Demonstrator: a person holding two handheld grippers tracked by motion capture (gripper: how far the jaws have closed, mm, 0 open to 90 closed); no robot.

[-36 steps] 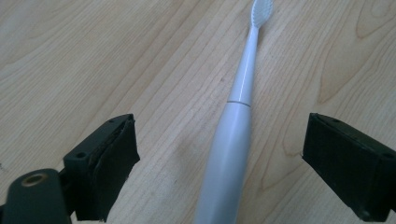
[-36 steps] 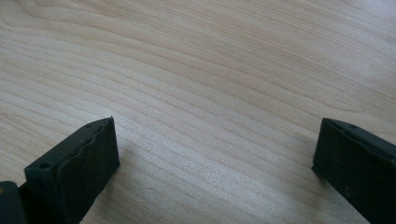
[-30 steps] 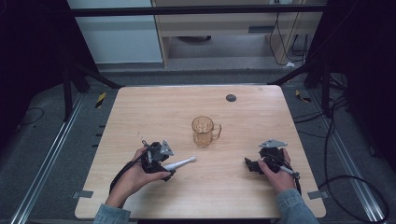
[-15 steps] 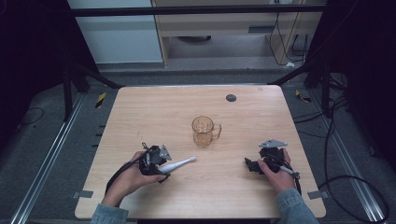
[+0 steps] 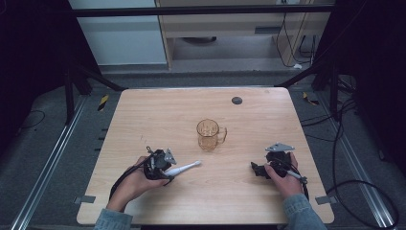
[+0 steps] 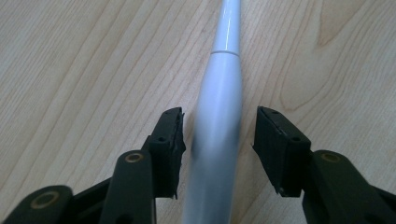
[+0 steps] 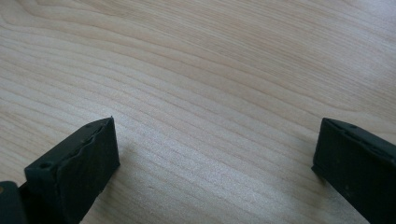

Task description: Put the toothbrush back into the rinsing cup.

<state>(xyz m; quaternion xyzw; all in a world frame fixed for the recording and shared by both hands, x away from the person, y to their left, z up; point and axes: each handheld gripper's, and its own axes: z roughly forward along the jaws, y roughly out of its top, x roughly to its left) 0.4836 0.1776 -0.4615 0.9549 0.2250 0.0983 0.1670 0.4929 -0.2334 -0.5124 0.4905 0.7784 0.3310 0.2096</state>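
A white electric toothbrush [image 5: 184, 167] lies flat on the wooden table [image 5: 158, 115], its thin neck pointing right toward the middle. My left gripper [image 5: 166, 171] is low over its thick handle end. In the left gripper view the toothbrush [image 6: 219, 107] runs up between the two black jaws of my left gripper [image 6: 219, 122], with a narrow gap on the left and a wider one on the right, so the gripper is open. My right gripper [image 5: 257, 170] rests at the right front of the table. Its jaws stand wide apart over bare wood in the right gripper view [image 7: 217, 140].
A clear amber mug [image 5: 209, 134] stands upright at the table's middle, handle to the right, a short way beyond the toothbrush tip. A small dark round spot [image 5: 236, 100] marks the far part of the table. Cables and metal frame legs surround the table.
My left gripper has sunk slightly toward the near edge over the toothbrush handle. The toothbrush, the mug and my right gripper have stayed put.
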